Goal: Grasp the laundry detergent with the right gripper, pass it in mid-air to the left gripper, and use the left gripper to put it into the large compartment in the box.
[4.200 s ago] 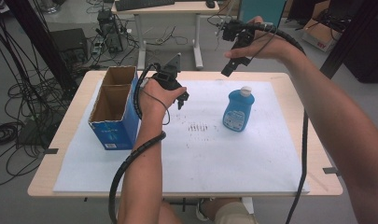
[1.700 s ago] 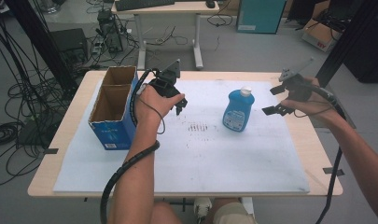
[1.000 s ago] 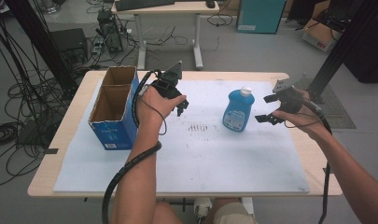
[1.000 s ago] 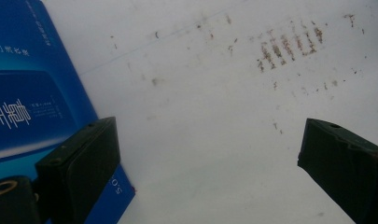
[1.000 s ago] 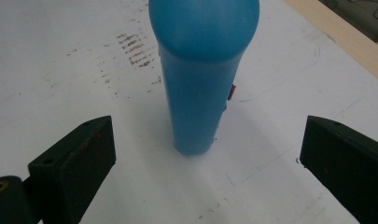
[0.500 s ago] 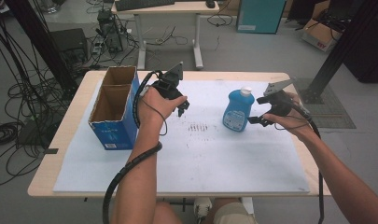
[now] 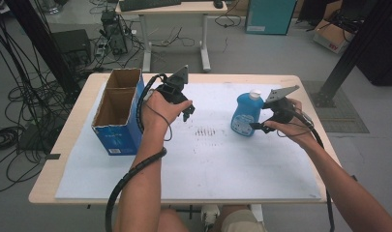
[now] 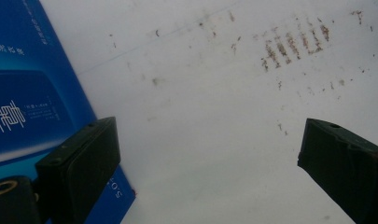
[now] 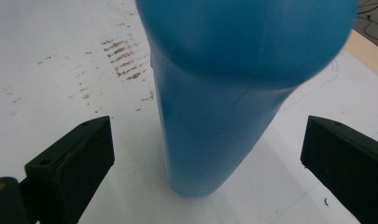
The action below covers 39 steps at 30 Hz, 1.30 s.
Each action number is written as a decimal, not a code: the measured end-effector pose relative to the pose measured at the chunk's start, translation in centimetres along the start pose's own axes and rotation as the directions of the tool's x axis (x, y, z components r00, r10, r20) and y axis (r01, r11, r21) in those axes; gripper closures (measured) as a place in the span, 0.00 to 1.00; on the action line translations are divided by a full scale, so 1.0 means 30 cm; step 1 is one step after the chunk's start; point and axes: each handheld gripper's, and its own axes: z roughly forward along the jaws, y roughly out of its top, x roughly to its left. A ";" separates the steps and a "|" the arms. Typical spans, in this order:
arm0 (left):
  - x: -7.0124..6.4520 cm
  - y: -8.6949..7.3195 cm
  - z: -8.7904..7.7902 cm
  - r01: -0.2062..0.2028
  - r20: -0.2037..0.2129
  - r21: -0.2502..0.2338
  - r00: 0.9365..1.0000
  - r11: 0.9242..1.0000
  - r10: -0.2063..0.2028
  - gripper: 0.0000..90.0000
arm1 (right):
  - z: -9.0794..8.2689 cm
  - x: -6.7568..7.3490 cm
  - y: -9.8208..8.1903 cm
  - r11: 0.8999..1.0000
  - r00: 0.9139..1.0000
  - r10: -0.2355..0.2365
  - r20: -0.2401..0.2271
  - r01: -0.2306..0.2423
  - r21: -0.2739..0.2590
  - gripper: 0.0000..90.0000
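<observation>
A blue plastic bottle with a white cap stands upright on the white sheet, right of centre. My right gripper is open at the bottle's right side, its jaws wide apart. In the right gripper view the bottle rises close between the two jaws without touching them, and the right gripper holds nothing. My left gripper hangs open over the sheet beside an open blue cardboard box. In the left gripper view the left gripper is empty, with the box's side at the left.
A white sheet covers most of the wooden table. Brown smudge marks lie on the sheet between the grippers. Cables trail from both grippers toward the table's near edge. Another desk and cables stand on the floor beyond.
My right gripper came down from high at the back right and moved left to the bottle, which now stands between its open jaws. The left gripper has stayed by the box.
</observation>
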 end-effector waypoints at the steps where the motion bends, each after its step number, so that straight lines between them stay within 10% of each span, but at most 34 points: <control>1: 0.000 0.000 0.001 0.000 0.000 0.000 1.000 1.000 0.000 0.06 | 0.004 0.000 -0.001 1.000 1.000 0.000 -0.001 0.000 -0.001 0.03; 39: -0.019 0.010 -0.004 -0.013 -0.006 0.002 1.000 1.000 0.013 0.06 | 0.078 0.013 -0.029 0.997 1.000 -0.019 0.011 0.020 -0.074 0.02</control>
